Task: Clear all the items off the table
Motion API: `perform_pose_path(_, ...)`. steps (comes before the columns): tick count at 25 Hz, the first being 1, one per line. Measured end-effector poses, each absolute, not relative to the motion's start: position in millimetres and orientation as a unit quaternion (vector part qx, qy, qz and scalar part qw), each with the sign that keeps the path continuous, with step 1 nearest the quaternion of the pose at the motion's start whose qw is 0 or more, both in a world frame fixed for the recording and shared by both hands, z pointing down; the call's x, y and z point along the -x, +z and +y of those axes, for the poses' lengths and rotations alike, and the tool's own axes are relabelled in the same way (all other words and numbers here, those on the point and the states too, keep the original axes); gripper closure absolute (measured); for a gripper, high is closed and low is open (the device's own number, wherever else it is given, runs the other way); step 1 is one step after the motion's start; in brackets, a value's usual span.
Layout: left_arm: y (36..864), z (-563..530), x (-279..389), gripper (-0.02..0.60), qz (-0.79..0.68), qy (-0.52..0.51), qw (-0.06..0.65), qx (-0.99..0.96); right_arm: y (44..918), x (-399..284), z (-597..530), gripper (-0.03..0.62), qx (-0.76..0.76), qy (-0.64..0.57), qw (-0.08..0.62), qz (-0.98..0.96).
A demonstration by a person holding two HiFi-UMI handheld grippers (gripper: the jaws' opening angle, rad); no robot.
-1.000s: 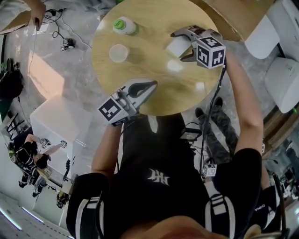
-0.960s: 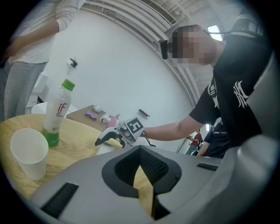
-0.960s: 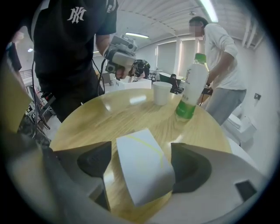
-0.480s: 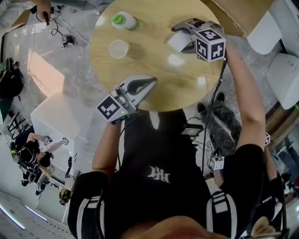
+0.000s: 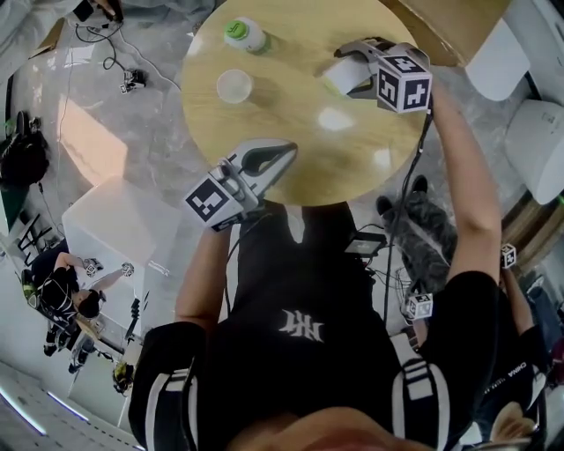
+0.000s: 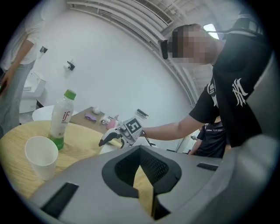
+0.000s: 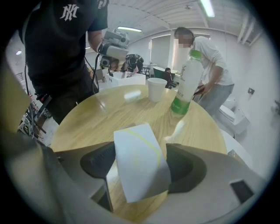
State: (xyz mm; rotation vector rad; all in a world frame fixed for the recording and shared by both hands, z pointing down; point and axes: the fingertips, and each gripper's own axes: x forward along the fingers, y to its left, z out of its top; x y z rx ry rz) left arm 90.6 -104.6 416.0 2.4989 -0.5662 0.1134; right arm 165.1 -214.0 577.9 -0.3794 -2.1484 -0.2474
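Observation:
On the round wooden table [image 5: 291, 123] stand a clear bottle with a green cap [image 5: 242, 35] [image 7: 183, 87] [image 6: 60, 118] and an upright paper cup [image 5: 234, 86] [image 7: 156, 89] [image 6: 41, 155]. At the table's right side my right gripper [image 5: 341, 72] [image 7: 138, 168] points steeply down. Its jaws have just been closing on a tilted white paper cup [image 5: 337, 79] [image 7: 140, 162], and both pads now touch its sides. My left gripper [image 5: 284, 154] [image 6: 146, 189] hovers at the near table edge, shut and holding nothing.
A brown board [image 5: 441, 26] leans past the table's far right. White chairs [image 5: 533, 150] stand at the right and a white box [image 5: 106, 220] on the floor at the left. Cables lie on the floor. A person [image 7: 210, 70] stands beyond the table.
The right gripper's jaws have narrowed around the white cup. The head camera has shifted slightly. The left gripper has held its place.

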Motion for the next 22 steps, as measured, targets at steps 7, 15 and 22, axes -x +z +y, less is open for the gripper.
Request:
perform_pose_path(7,411,-90,-76,0.569,-0.212,0.045,0.277,-0.936,551,-160,-197,0.223,0.098,-0.07,0.431,-0.894)
perform_pose_path(15,366,-82,-76,0.569,-0.179,0.033,0.265,-0.947,463,-160,-173,0.226,-0.022,-0.002,0.353,-0.935)
perform_pose_path(22,324,-64,-48,0.569,-0.153,0.021,0.212,-0.965,401,-151,-134,0.226,-0.147,0.043,0.274,-0.949)
